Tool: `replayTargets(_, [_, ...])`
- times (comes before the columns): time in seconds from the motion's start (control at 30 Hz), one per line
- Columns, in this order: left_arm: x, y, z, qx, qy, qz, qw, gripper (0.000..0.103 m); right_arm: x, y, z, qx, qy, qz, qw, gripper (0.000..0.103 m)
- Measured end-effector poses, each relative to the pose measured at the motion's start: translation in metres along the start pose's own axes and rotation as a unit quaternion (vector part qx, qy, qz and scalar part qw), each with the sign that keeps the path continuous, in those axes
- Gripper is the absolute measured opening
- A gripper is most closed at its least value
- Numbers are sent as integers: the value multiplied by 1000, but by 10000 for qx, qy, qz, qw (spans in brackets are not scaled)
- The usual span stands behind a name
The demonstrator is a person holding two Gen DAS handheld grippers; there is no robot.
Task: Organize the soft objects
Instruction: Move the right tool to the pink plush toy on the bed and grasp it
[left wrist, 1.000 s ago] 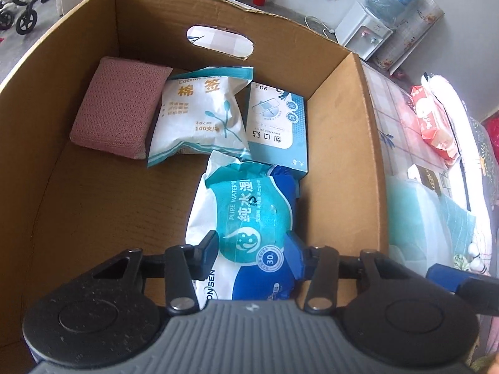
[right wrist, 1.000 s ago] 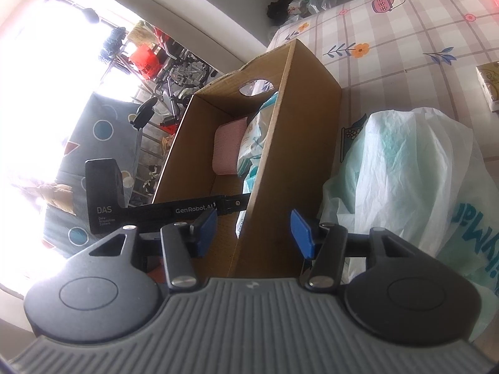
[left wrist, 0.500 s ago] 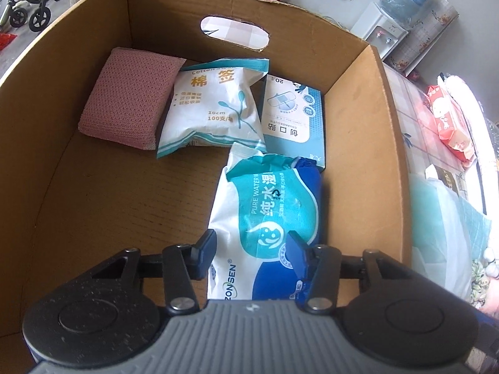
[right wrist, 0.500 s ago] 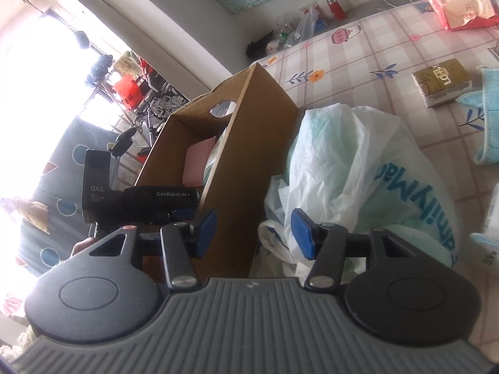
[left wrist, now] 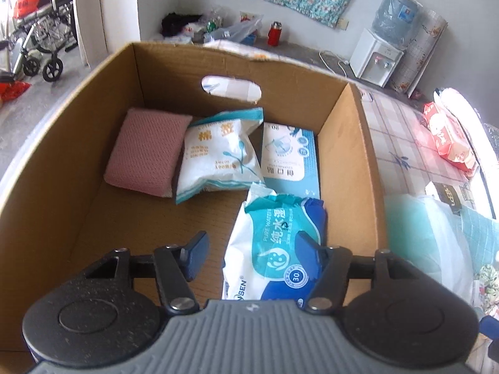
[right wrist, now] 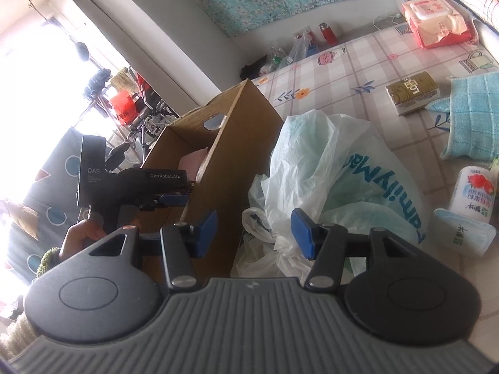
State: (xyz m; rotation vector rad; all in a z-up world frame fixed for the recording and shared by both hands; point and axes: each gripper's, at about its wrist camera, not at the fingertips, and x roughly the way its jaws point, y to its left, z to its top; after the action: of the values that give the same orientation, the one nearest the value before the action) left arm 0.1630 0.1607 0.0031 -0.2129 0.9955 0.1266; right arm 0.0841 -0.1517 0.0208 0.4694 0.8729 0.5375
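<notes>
A cardboard box (left wrist: 352, 155) holds a pink sponge (left wrist: 146, 152), a white cotton swab bag (left wrist: 218, 155), a blue plaster box (left wrist: 290, 162) and a blue-and-teal wet wipes pack (left wrist: 274, 243). The wipes pack lies flat on the box floor. My left gripper (left wrist: 251, 243) hovers just above it with its jaws opening, and neither pad presses on the pack. My right gripper (right wrist: 254, 227) is open and holds nothing, beside the box's outer wall (right wrist: 237, 155) and in front of a pale green plastic bag (right wrist: 327, 171). The left gripper (right wrist: 173, 199) also shows there, over the box.
On the patterned tablecloth lie a red wipes pack (right wrist: 436, 21), a gold box (right wrist: 411, 93), a teal cloth (right wrist: 474, 115), a white strawberry bottle (right wrist: 472, 193) and a small white pack (right wrist: 461, 230). A person's hand (right wrist: 84, 230) holds the left gripper.
My left gripper's jaws have spread and lifted off the wet wipes pack, which stays on the box floor. My right gripper has swung right, from the box towards the plastic bag.
</notes>
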Motion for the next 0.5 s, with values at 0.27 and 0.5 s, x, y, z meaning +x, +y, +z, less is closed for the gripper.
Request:
replayTargets(0.27, [-83, -36, -19, 445, -1114, -331, 9922, 72, -29, 2, -3, -236, -494, -104, 9984, 60])
replayTargets(0.5, [-106, -102, -47, 906, -1403, -1176, 9789, 74, -73, -6, -6, -338, -1043, -588, 9922, 61])
